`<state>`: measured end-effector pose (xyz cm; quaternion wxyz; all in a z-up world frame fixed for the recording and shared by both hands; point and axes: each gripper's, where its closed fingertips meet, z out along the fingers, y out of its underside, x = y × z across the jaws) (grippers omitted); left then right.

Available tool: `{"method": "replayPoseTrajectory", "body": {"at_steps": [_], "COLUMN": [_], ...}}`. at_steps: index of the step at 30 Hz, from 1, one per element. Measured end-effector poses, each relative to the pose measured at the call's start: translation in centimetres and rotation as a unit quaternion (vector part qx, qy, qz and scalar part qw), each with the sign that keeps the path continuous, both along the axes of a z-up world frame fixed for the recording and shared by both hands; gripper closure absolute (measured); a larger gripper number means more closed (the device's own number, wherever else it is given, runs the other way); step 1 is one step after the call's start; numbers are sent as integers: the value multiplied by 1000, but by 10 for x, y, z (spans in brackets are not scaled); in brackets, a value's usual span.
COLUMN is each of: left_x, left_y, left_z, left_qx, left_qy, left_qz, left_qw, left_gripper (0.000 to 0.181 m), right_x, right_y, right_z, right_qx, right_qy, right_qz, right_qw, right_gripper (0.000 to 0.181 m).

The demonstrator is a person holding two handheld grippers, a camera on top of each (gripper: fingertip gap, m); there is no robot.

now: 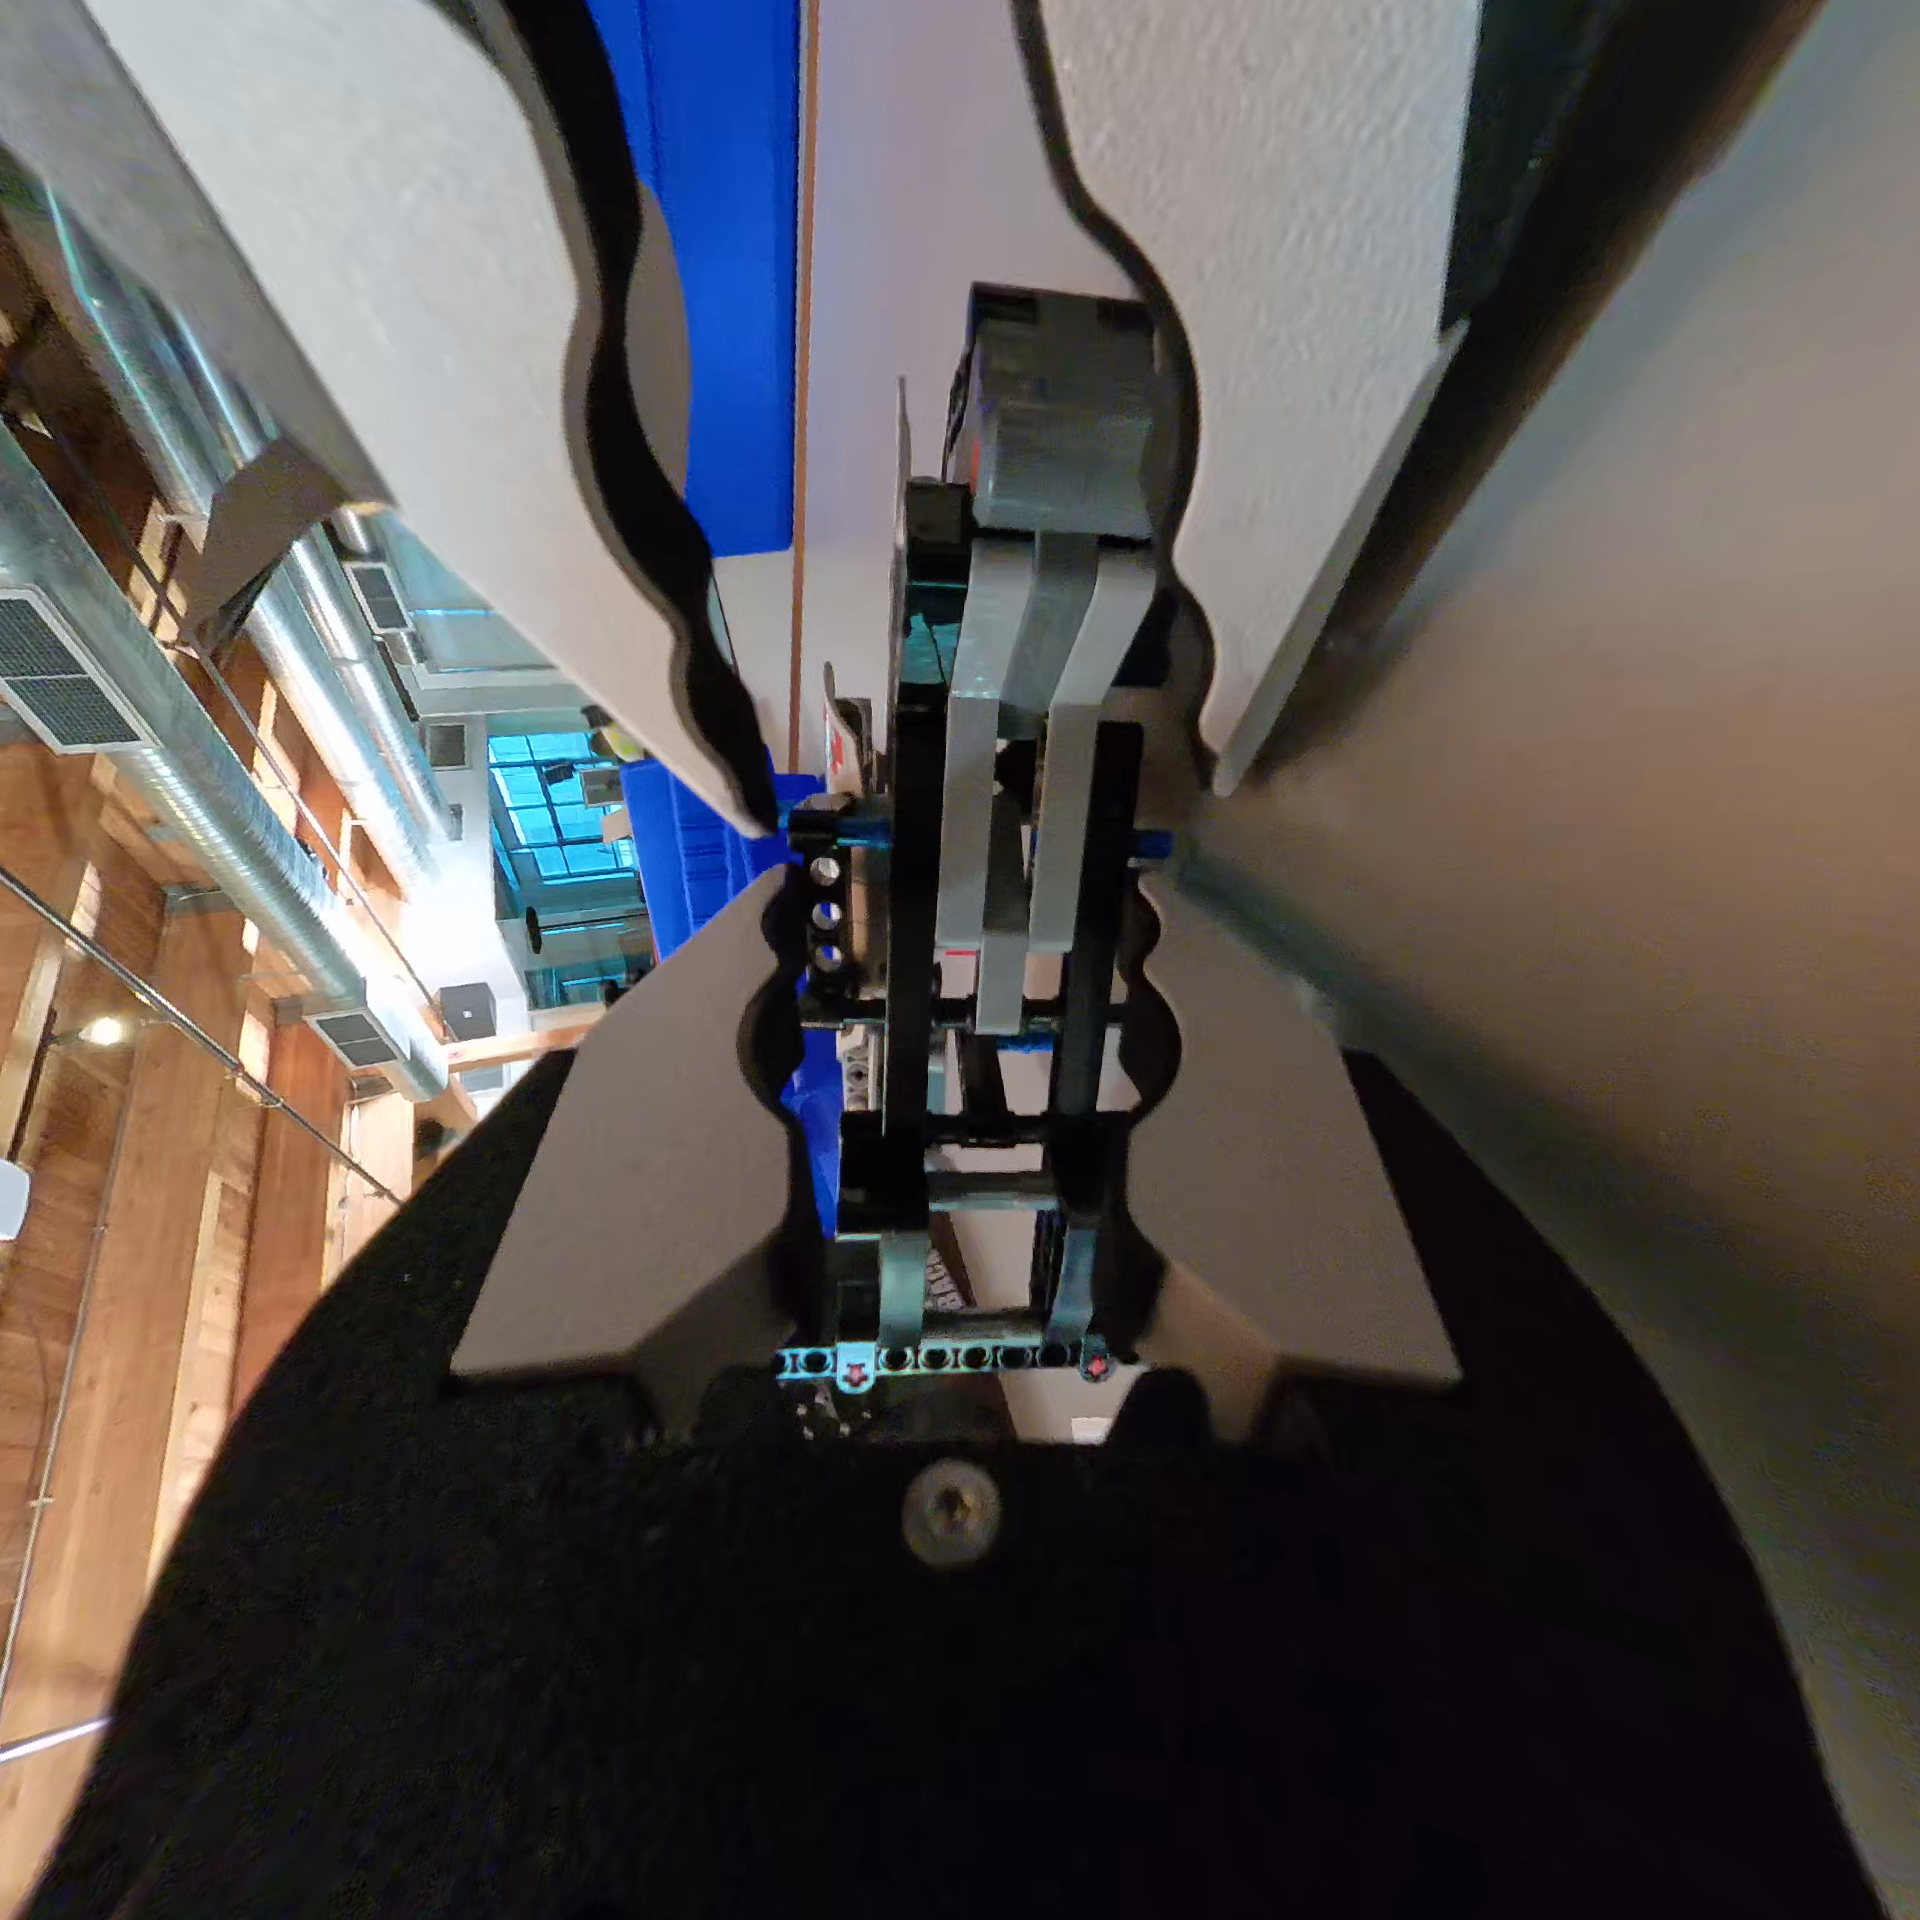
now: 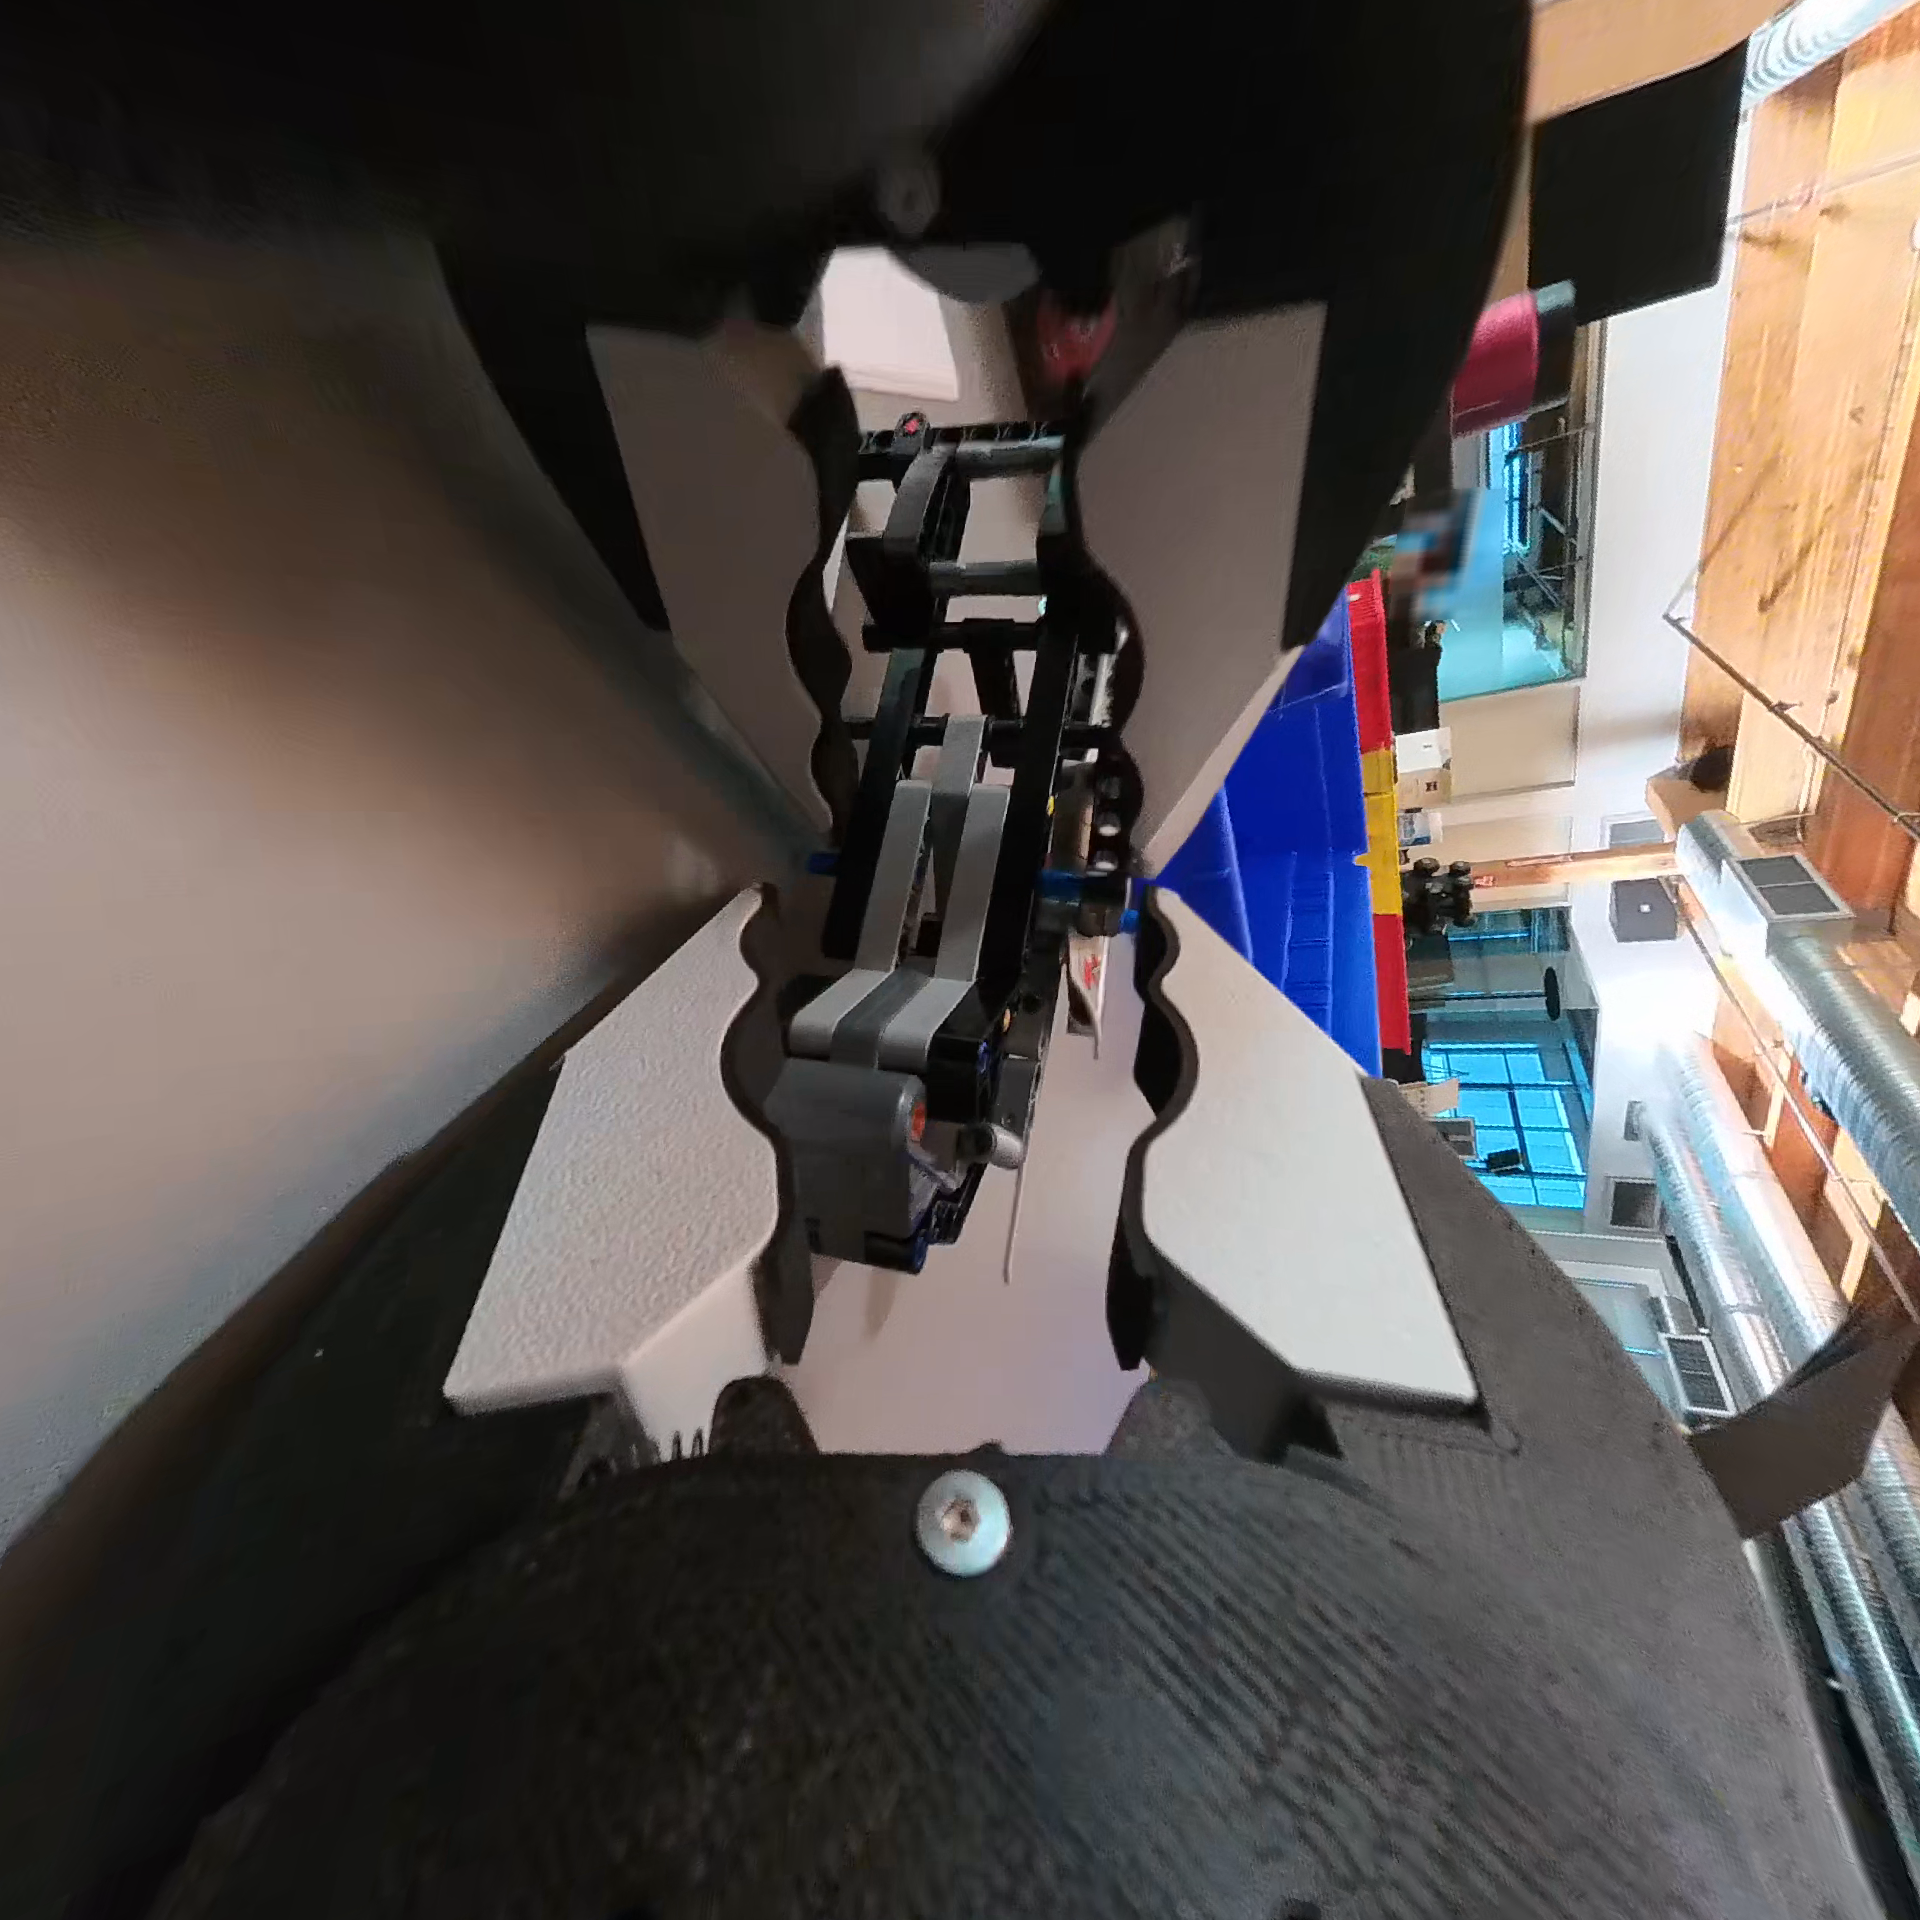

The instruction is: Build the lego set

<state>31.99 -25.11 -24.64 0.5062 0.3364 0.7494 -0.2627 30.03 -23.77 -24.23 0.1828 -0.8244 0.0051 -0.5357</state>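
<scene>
A black and grey Lego Technic model [image 1: 914,883] is held in the air between both grippers, which face each other. It has long black beams, light grey levers and a dark grey block [image 1: 1060,416] at one end. My left gripper [image 1: 977,873] is shut on the model's black frame, with the fingers [image 1: 644,1143] pressed on both sides. My right gripper [image 2: 956,899] comes from the opposite end around the grey block [image 2: 842,1143]. Its fingertips [image 2: 1169,935] touch the blue pin [image 2: 1127,920] ends that stick out of the model [image 2: 914,904].
A white table surface [image 1: 883,208] lies behind the model. Blue bins [image 2: 1288,831] and red and yellow bins [image 2: 1377,748] stand beside it. A white sheet [image 2: 1086,977] lies near the model. Metal ducts [image 1: 208,727] and wooden walls are far off.
</scene>
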Motion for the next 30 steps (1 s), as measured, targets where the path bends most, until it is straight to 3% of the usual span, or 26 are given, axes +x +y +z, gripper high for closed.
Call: {"method": "replayPoseTrajectory", "body": {"at_steps": [5,15,26,30], "left_x": [-9,-1,19,11], "left_y": [1,7,50,43], "left_z": [1,3,24,21], "left_qx": [-15,-11,-40,-36], "left_qy": [30,17,70,72], "left_qz": [-30,-19,94,79], "left_qw": [999,1000,992,994], "left_gripper": [127,125,113,115], "right_x": [8,21,27,30], "right_y": [-10,-14,-11,-6], "right_z": [-2,0,4,2], "right_qx": [-14,-40,-20,-15], "right_qy": [-42,-74,-65,-50], "right_qz": [-29,-36,-43,-35], "right_qw": [999,996,997,998], "right_gripper": [115,114,105,108]}}
